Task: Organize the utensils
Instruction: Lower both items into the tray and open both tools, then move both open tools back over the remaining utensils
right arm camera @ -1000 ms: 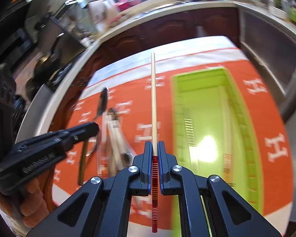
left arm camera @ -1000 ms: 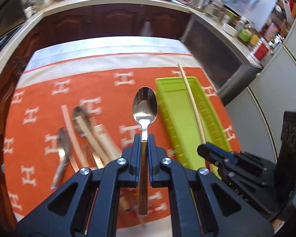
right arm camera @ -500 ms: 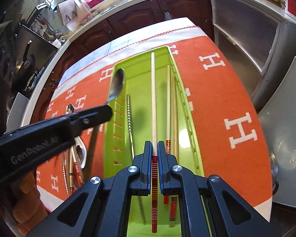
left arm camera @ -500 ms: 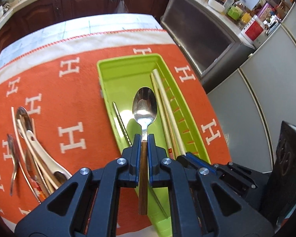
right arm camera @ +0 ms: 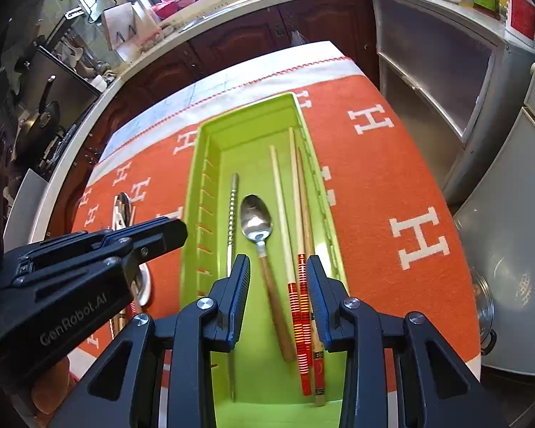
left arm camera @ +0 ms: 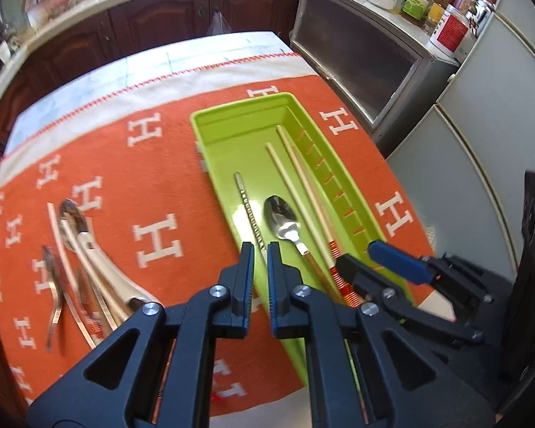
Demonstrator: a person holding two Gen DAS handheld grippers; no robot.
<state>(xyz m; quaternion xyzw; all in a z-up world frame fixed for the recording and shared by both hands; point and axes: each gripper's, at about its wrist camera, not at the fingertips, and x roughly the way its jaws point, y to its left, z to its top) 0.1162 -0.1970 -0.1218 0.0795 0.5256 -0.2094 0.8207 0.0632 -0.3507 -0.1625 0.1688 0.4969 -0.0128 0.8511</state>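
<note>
- Lying in the green tray (right arm camera: 210, 164) on the orange cloth (right arm camera: 392, 178) are a spoon (right arm camera: 256, 219), a metal chopstick (right arm camera: 232, 214) to its left, and pale chopsticks (right arm camera: 285, 214) with red-banded ends to its right
- Both tools are above the tray's near end, side by side
- Left tool (left arm camera: 259, 249) has its jaws spread a little and holds nothing
- Right tool (right arm camera: 278, 264) has its jaws spread wide and holds nothing; the red-banded ends show between them
- Part of the sorting looks done, judging by what lies in the tray
- Left to move: a pile (left arm camera: 78, 256) on the cloth, well left of the tray, with a second spoon, a pale ladle-like spoon, thin sticks and a small metal piece; that area is blurred, so the count is unclear
- The counter (left arm camera: 182, 60) shows bare beyond the cloth's far edge
</note>
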